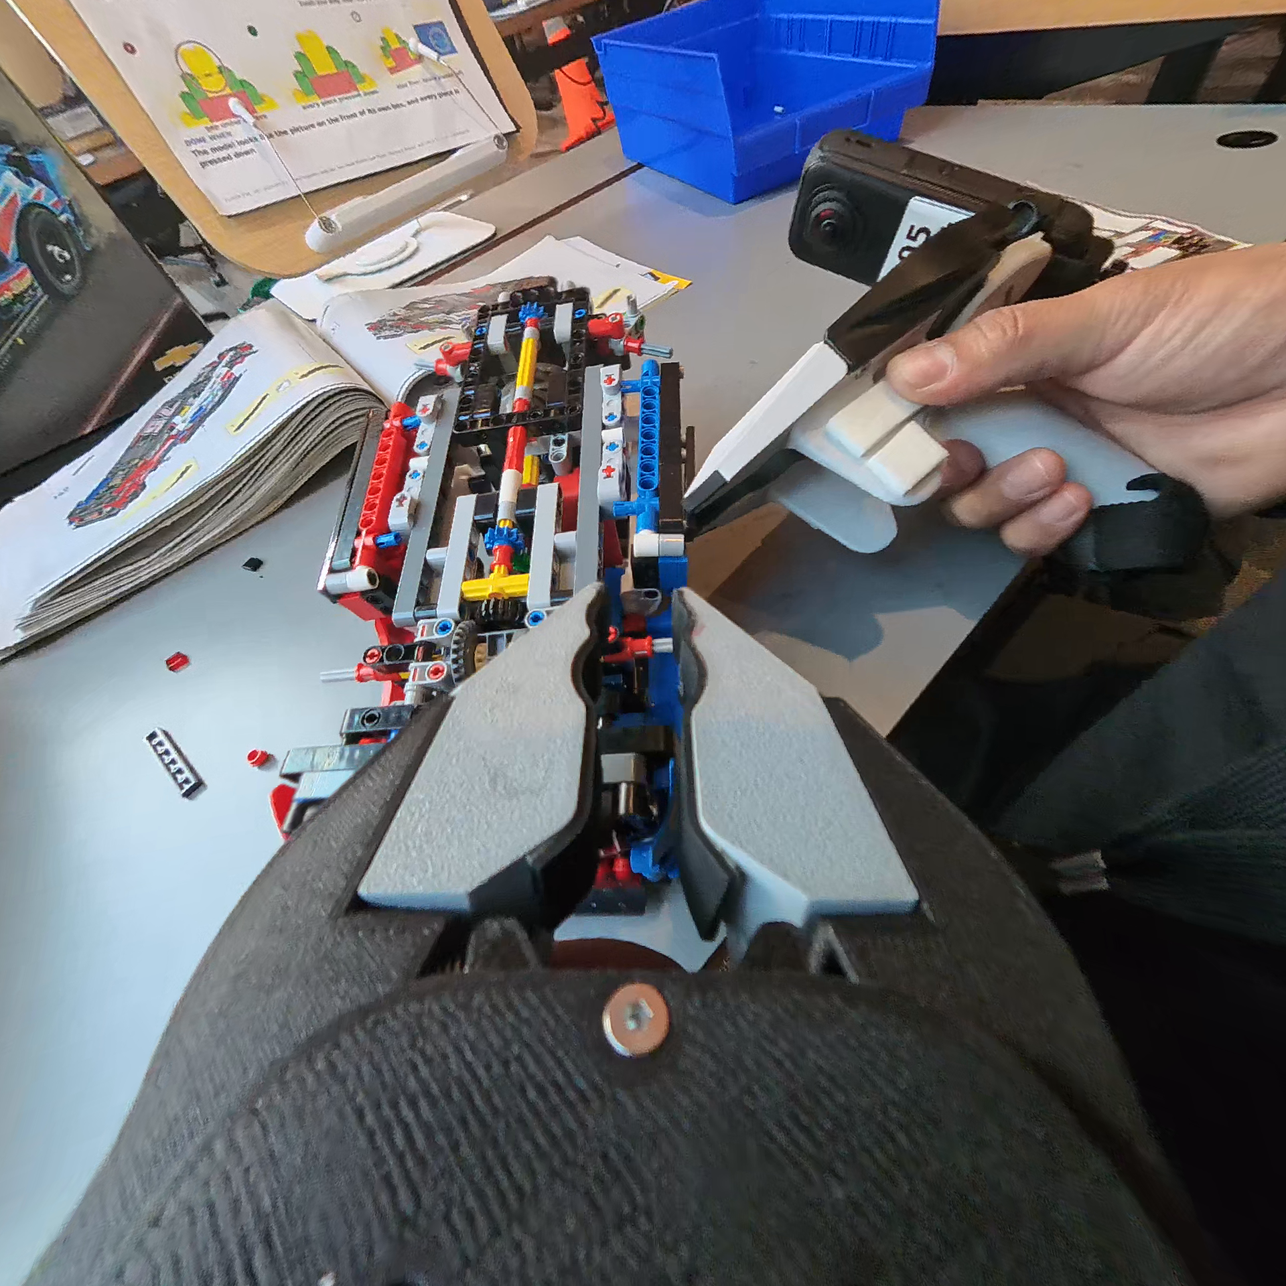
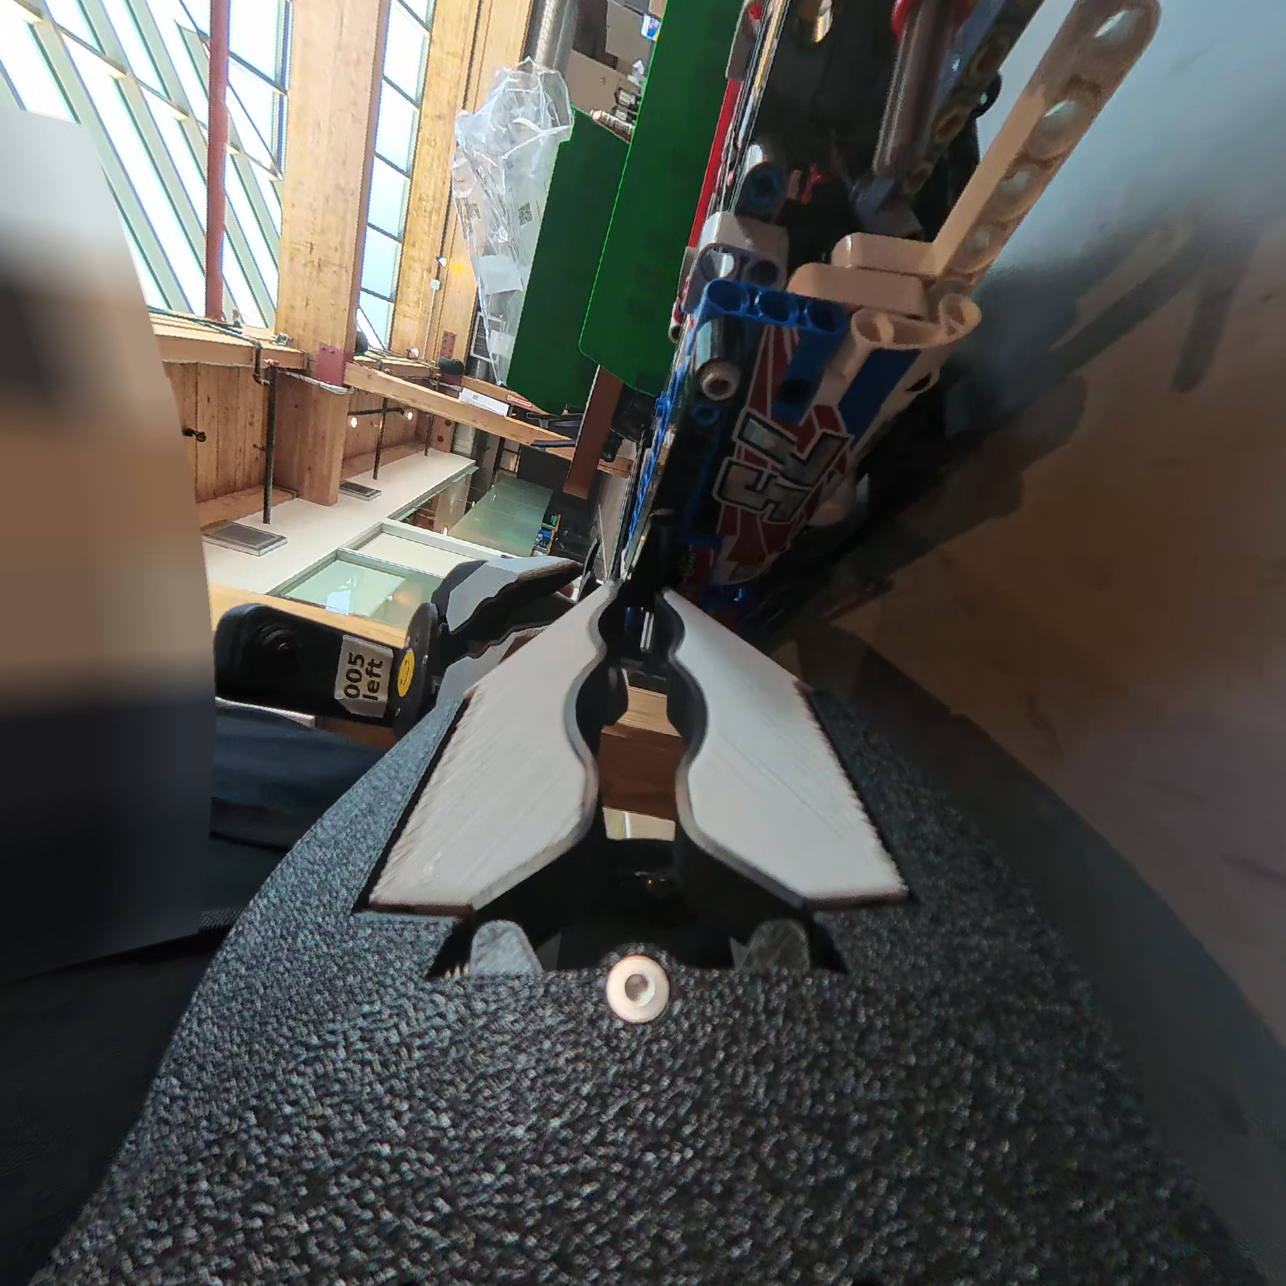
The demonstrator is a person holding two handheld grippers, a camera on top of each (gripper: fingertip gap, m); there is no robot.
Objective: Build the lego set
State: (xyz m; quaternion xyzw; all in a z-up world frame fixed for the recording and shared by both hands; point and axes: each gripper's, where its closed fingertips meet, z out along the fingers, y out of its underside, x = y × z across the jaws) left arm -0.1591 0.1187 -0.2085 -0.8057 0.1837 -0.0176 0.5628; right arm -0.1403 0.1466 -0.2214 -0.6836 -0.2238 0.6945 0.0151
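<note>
A half-built lego car chassis (image 1: 515, 487), made of red, blue, grey and black beams with a yellow axle down its middle, is held tilted above the grey table (image 1: 104, 870). My left gripper (image 1: 637, 605) is shut on the chassis's near blue end. My right gripper (image 1: 689, 504), held by a hand, touches the black beam on the chassis's right side. In the right wrist view the right gripper (image 2: 637, 602) has its white fingers closed on a thin black edge of the chassis (image 2: 772, 445), which shows a stickered blue and red side panel. The left gripper (image 2: 515, 605) shows just behind it.
An open instruction booklet (image 1: 195, 445) lies left of the chassis. Loose parts lie on the table: a black plate (image 1: 174, 762) and two small red pieces (image 1: 177, 660) (image 1: 257, 756). A blue bin (image 1: 758, 90) stands at the back. The table edge (image 1: 905, 696) runs close on the right.
</note>
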